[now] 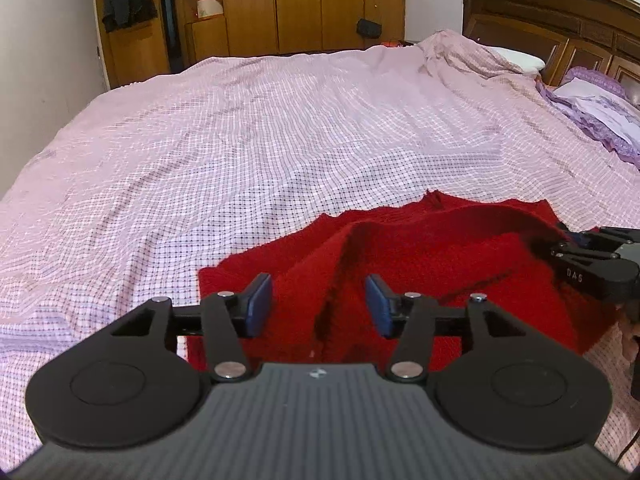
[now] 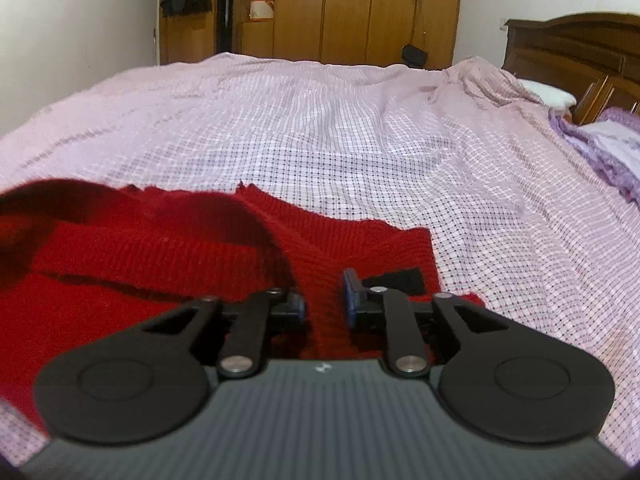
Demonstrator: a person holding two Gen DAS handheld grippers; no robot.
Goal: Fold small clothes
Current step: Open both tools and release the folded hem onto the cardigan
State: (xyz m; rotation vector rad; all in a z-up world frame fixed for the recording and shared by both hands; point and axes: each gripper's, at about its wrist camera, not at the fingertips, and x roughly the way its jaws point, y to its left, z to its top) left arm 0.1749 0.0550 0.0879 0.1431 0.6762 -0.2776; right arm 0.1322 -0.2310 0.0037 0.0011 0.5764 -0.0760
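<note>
Nearest the cameras, 2 grippers work a red sweater [image 1: 420,264] lying on the near part of a checked bedsheet [image 1: 240,140]. Left gripper [image 1: 319,303]: jaws spread, released, poised over a raised ridge of knit. Right gripper [image 2: 325,296]: jaws clenched on a pinch of the sweater's edge, apparently lifting a flap. Judged best practice: close the left gripper on the matching edge, lift both evenly, and lay the flap flat without dragging. Long axis appears to run left to right; which end is the neck cannot be told. Beyond, a pillow [image 1: 592,112], headboard [image 1: 560,20] and wardrobe [image 1: 300,4]
</note>
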